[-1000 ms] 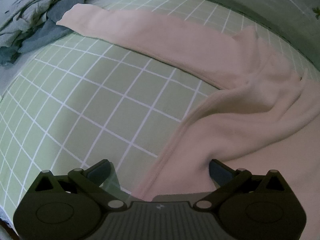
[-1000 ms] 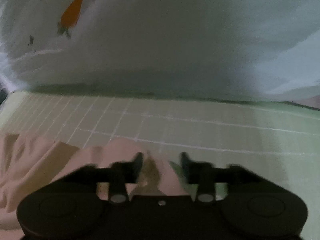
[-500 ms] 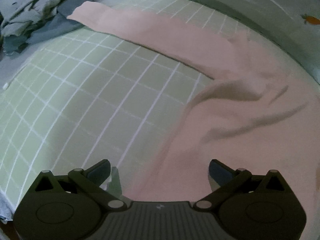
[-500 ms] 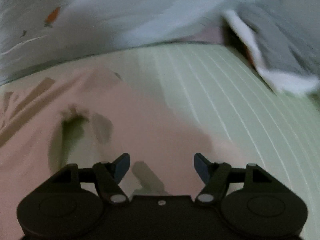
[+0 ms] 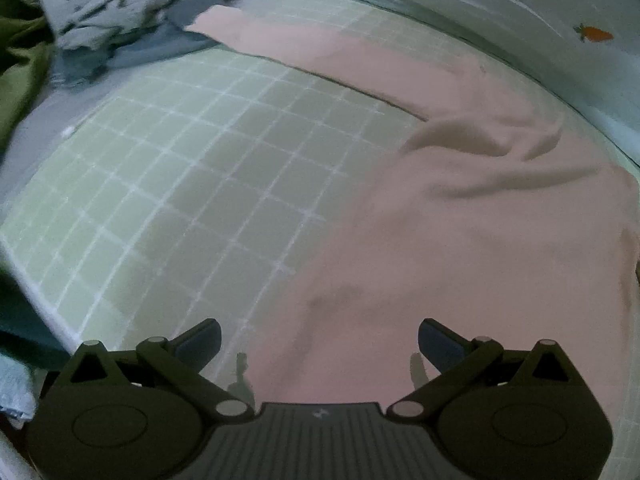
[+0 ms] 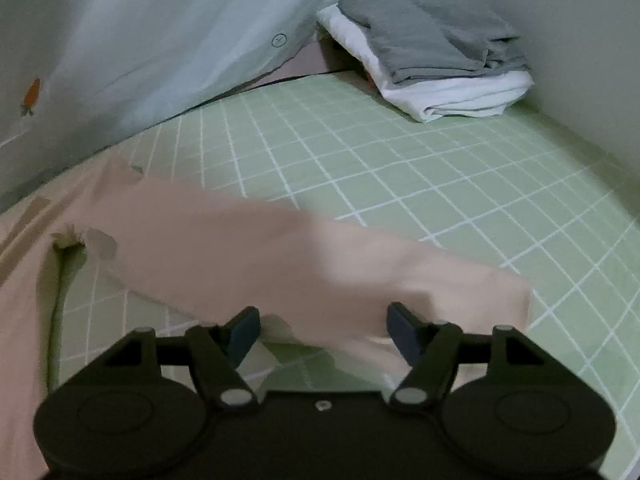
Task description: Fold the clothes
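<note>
A: Where is the pink long-sleeved top [image 5: 460, 216] now?

B: Spread on the green checked bed sheet [image 5: 192, 184]. In the left wrist view its body fills the right half, and one sleeve [image 5: 320, 52] runs up to the crumpled grey clothes [image 5: 132, 12] in the far corner. The creases near the shoulder are flatter than a second ago.

A: And the left tongs [image 5: 318, 340]?

B: Wide apart, holding nothing, above the garment's lower edge. They were just as wide a second ago. The view takes in more of the bed than before, with a green cloth [image 5: 20, 76] now at the far left.

A: The right tongs [image 6: 323, 330]?

B: That is the big change. A second ago they were nearly closed with pink fabric between the fingers; half a second ago they had already parted. Now they are spread wide and empty, just over the other sleeve [image 6: 320, 264], which lies straight across the sheet with its cuff [image 6: 516, 300] to the right.

A: Anything else new?

B: A folded pile of grey and white clothes [image 6: 432, 56] is sharp in the far corner, by the pale carrot-print quilt [image 6: 140, 40].
</note>
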Demonstrator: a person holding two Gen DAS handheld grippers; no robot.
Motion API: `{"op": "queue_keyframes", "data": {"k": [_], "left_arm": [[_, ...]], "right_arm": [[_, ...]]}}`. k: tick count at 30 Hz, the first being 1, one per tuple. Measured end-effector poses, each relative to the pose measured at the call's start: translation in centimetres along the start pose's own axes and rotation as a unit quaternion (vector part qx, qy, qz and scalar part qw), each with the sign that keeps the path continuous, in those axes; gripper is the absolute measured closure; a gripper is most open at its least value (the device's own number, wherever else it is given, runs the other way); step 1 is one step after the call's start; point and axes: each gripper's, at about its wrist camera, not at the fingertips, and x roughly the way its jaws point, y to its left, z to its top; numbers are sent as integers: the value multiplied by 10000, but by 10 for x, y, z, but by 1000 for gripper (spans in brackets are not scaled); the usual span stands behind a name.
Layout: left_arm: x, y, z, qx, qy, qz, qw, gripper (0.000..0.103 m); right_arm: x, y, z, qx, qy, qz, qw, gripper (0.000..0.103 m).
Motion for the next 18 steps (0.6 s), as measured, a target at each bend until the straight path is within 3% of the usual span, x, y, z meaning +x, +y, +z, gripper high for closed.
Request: {"op": "queue_keyframes", "data": {"k": [7,9,10,13,18], "left_arm": [[-16,47,3,-346,-172,183,9991,0],[-18,61,9,-396,-218,225,9987,0],[-19,68,12,-415,-239,246,9986,0],[-14,88,28,-486,-267,273,9981,0],[3,113,71,-512,-303,212,9980,0]], "right_arm": [[3,6,7,63,171,-537,9984,33],[1,18,10,89,291,-807,9963,20],[-3,30,6,50,274,-725,9970,12],[-18,69,-9,-66,225,-482,9986,3],[-42,134,-33,-260,141,-75,9995,0]]}}
